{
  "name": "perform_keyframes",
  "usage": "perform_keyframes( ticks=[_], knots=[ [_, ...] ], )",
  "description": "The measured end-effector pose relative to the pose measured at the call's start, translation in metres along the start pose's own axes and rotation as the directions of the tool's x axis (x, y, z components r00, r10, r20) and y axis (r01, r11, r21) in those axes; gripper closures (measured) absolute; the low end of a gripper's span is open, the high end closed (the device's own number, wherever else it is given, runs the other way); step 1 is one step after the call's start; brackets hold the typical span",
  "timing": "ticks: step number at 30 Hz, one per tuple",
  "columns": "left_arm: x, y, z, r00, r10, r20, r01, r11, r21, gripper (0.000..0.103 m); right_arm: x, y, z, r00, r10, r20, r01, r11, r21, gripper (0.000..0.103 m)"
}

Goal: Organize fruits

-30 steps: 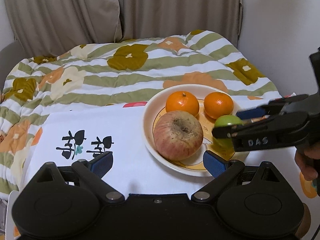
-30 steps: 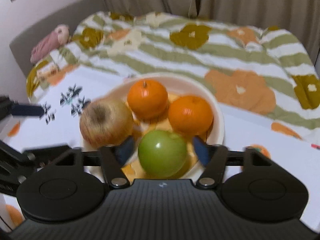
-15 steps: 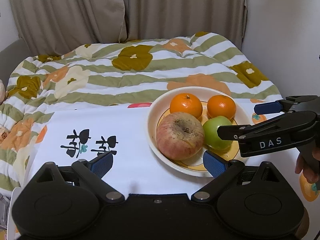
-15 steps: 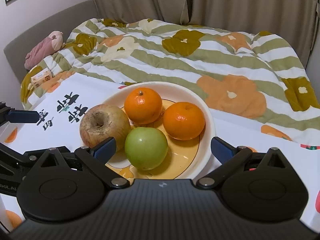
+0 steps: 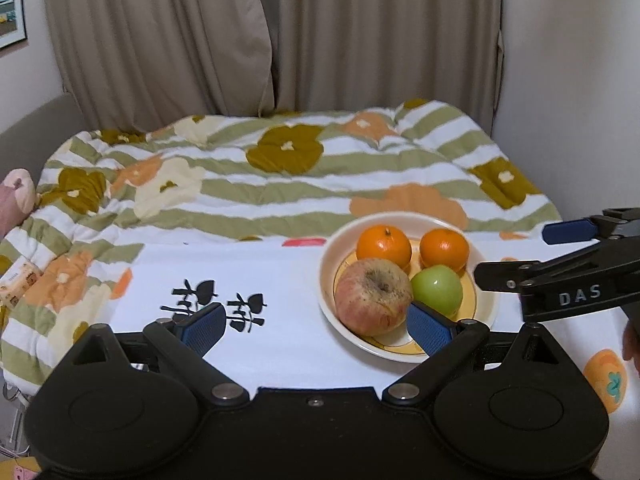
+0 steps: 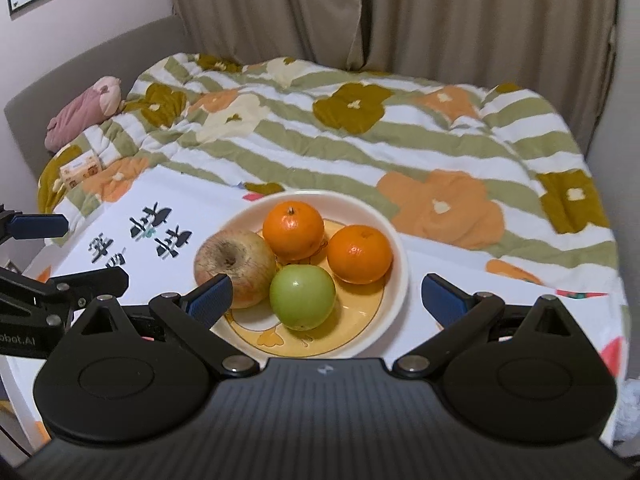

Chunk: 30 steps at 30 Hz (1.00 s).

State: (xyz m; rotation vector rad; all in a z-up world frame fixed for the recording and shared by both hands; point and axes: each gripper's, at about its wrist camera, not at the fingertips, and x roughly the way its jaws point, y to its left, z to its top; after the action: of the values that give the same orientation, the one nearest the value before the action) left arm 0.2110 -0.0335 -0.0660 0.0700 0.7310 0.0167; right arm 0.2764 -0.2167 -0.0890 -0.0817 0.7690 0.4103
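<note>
Surroundings: a white cloth (image 5: 288,344) with black characters covers the counter; behind it lies a bed with a striped, flowered quilt (image 6: 360,136), beige curtains (image 5: 280,40) hang at the back, and a pink soft toy (image 6: 86,114) and a small printed box (image 6: 80,168) sit at the quilt's far left edge
In the way: nothing lies between either gripper and the plate; in the left wrist view the right gripper's black arm marked DAS reaches in from the right, just beside the plate's rim
Left gripper (image 5: 316,326): fingers spread wide, nothing between them, touching nothing; its right blue pad (image 5: 428,328) overlaps the plate's near edge in the picture only
Right gripper (image 6: 326,298): fingers at full spread and empty; the green apple shows in the gap between the pads, apart from both
Plate (image 6: 394,248): cream with a yellow centre, standing on the white cloth near the counter's right side
Contents: a large reddish apple (image 6: 234,266) at the left, a green apple (image 6: 302,296) at the front, and two oranges behind, one at the back (image 6: 293,230) and one at the right (image 6: 359,254); the four fruits sit bunched together, touching or nearly so
Person: a bit of a hand (image 5: 632,340) shows at the right edge of the left wrist view
</note>
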Motion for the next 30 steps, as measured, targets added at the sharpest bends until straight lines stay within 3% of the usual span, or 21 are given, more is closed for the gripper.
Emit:
perform_keyframes(
  ticks=[11,17,21,30],
  knots=[
    [-0.068,0.018,-0.010,0.994,-0.050,0.093,0.048,0.999,0.026,0.004,-0.090,0.029,-0.010,0.994,-0.084,0.067,0.075,0.990,0.123,0.000],
    [-0.088,0.029,-0.025,0.989,-0.099,0.111,0.093,0.994,0.058,0.004,-0.125,0.051,-0.033,0.986,-0.155,0.067,0.140,0.972,0.187,0.000],
    [-0.097,0.035,-0.039,0.984,-0.143,0.105,0.135,0.988,0.076,0.004,-0.137,0.068,-0.050,0.976,-0.213,0.049,0.199,0.958,0.208,0.000],
    [-0.096,0.040,-0.073,0.970,-0.231,0.080,0.215,0.962,0.170,0.004,-0.145,0.099,-0.091,0.969,-0.246,0.037,0.227,0.937,0.264,0.000]
  ],
)
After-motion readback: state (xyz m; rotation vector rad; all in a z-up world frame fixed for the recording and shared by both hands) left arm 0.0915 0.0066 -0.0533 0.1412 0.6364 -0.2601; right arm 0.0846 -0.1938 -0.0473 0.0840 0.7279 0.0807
